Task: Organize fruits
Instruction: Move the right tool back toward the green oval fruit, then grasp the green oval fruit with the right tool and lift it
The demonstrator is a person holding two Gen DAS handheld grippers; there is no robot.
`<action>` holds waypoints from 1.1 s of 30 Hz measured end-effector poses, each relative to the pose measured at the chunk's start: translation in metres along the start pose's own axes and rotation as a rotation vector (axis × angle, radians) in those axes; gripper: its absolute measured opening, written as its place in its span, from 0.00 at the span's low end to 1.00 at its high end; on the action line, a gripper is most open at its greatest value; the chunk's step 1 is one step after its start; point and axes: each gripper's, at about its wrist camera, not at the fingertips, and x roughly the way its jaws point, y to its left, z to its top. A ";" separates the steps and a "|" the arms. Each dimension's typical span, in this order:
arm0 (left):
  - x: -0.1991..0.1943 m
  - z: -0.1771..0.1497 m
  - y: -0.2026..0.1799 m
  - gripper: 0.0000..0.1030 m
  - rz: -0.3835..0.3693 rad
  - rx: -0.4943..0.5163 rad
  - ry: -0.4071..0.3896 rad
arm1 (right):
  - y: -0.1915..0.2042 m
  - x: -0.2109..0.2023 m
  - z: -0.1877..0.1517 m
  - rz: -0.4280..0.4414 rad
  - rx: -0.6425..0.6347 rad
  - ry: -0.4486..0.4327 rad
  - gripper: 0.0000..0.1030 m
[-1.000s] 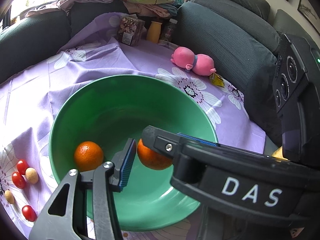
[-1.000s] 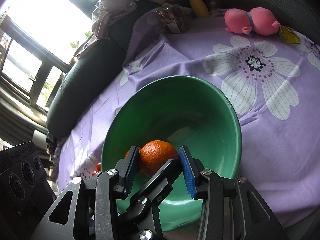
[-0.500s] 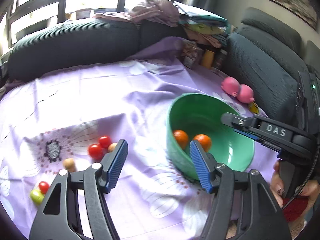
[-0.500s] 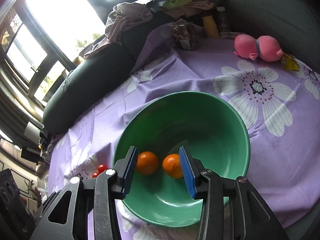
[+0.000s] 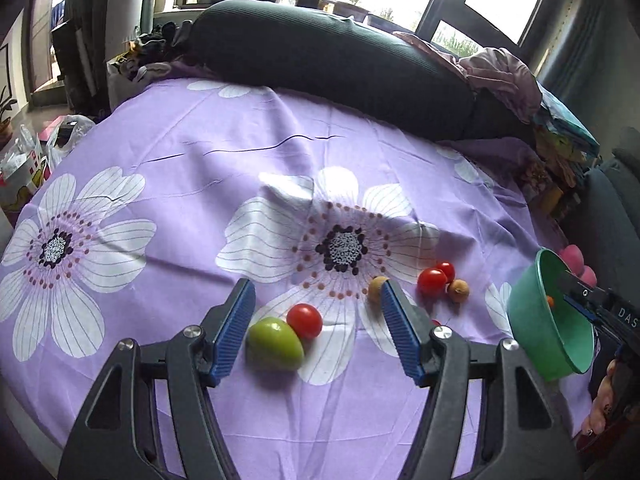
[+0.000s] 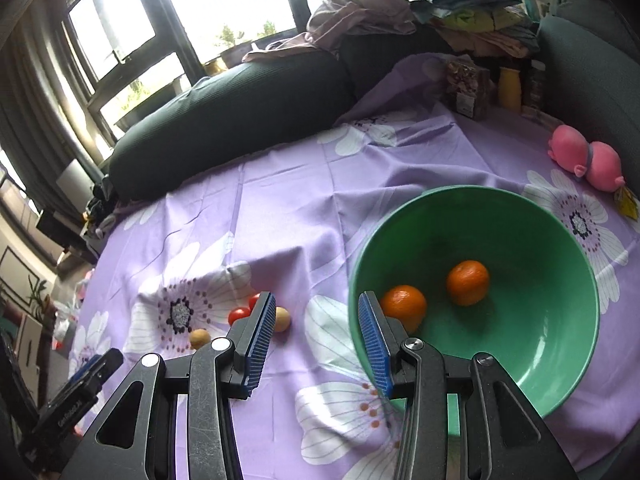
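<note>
My left gripper (image 5: 316, 326) is open and empty, hovering over a green fruit (image 5: 274, 343) and a red tomato (image 5: 304, 320) that lie between its fingers on the purple flowered cloth (image 5: 240, 152). More tomatoes (image 5: 432, 282) and small tan fruits (image 5: 458, 290) lie to the right. The green bowl (image 6: 568, 280) holds two oranges (image 6: 403, 306) (image 6: 468, 282). My right gripper (image 6: 316, 340) is open and empty, at the bowl's left rim. The bowl also shows in the left wrist view (image 5: 536, 320).
A dark sofa cushion (image 5: 328, 52) runs along the back with piled clothes (image 6: 360, 12). A pink plush toy (image 6: 586, 158), a snack box (image 6: 468, 84) and an orange bottle (image 6: 509, 88) sit at the cloth's far right. Bags (image 5: 36, 156) lie at the left edge.
The right gripper let go of the orange into the bowl and drew back to its left rim. The left gripper swung away from the bowl, over the green fruit and tomato.
</note>
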 end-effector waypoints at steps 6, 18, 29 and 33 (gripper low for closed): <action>0.001 0.003 0.039 0.63 0.026 -0.129 -0.006 | 0.045 0.028 -0.014 0.069 -0.097 0.072 0.43; 0.001 0.008 0.073 0.62 0.025 -0.266 -0.012 | 0.141 0.080 -0.058 0.446 -0.196 0.323 0.43; 0.000 0.011 0.080 0.62 -0.006 -0.288 -0.006 | 0.167 0.114 -0.075 0.451 -0.229 0.434 0.38; 0.001 0.010 0.077 0.63 -0.005 -0.269 0.000 | 0.174 0.121 -0.082 0.443 -0.241 0.446 0.38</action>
